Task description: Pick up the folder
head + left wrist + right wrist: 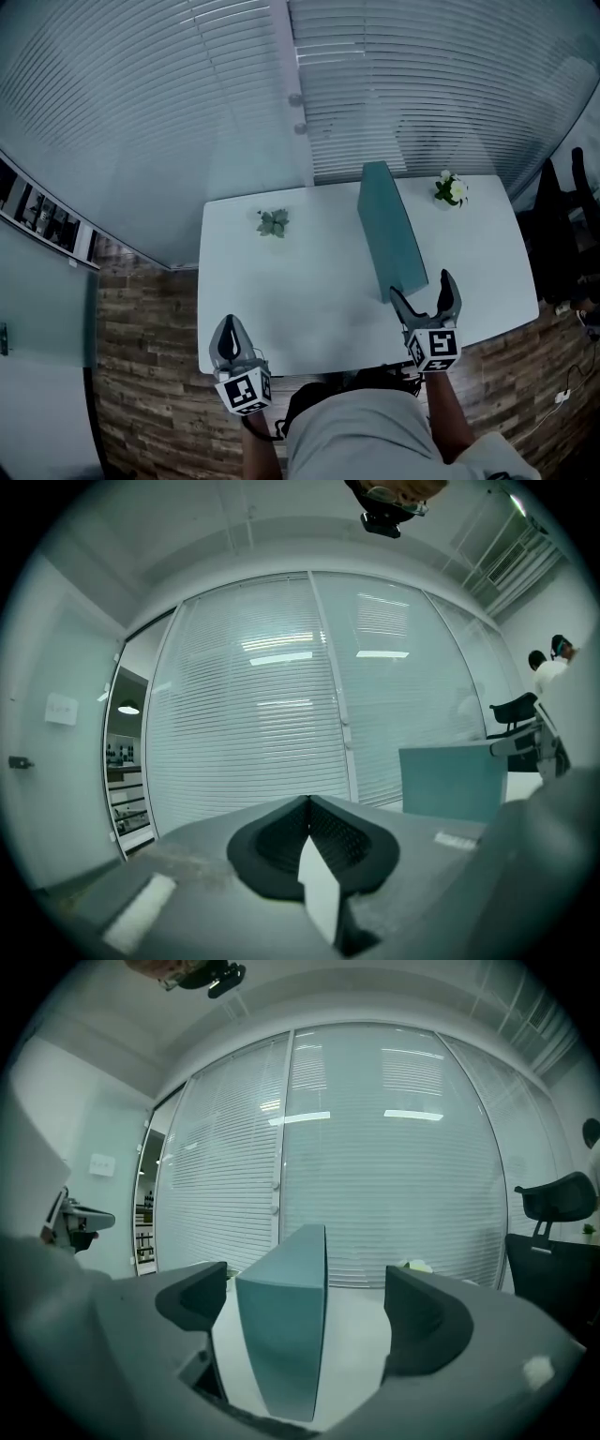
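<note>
Currently: right gripper jaws spread wide, astride upright teal folder — centre, clamp squarely. Left gripper jaws together, empty.

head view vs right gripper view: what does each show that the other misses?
Head view only: the green plant on the table and the wood floor. Right gripper view only: the ceiling. Both: the open right tongs with jaws either side of the upright folder, the white flowers and the blinds.

Grey left tool and right tool bear black-and-white marker cubes; shirt is grey.
</note>
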### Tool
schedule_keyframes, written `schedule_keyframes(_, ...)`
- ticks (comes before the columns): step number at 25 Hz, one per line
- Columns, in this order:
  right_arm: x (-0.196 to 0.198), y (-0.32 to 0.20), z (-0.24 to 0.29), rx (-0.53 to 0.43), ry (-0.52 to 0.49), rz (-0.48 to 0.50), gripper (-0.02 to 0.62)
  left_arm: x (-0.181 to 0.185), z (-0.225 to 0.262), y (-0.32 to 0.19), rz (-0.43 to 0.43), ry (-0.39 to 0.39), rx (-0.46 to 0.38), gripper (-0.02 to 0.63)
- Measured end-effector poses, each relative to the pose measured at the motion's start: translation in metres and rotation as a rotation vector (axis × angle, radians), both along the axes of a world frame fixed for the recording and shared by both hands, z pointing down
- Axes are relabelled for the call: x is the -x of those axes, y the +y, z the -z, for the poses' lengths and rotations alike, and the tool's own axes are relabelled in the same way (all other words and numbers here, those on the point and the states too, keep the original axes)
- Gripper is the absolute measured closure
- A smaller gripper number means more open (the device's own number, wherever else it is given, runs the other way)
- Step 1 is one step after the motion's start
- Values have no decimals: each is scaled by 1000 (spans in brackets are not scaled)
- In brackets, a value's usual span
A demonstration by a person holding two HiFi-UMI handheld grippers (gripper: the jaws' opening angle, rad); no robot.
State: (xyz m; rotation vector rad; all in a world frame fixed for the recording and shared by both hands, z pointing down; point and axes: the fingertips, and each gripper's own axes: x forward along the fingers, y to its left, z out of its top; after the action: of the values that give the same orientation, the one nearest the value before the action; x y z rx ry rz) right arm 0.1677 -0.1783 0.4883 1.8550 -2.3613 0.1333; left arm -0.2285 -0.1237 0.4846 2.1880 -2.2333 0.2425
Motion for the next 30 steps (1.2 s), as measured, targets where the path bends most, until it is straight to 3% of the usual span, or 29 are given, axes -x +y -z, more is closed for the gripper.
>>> schedule_keyframes(9,-1,-24,-26,53,18,-2,83,-5,-6,-16,-17,-19,45,600)
schedule_keyframes(17,10,-26,-41,95,81,-15,206,3,-6,-22,-41,-32,54,600)
schedule_keyframes(20,13,-27,-41,90,68,-21,288,6,-7,-23,-43,-31,55,600)
schedule_keyframes(30,15,-28,-40,94,40,-48,301,16,-10,-25,-50,-22,37,600)
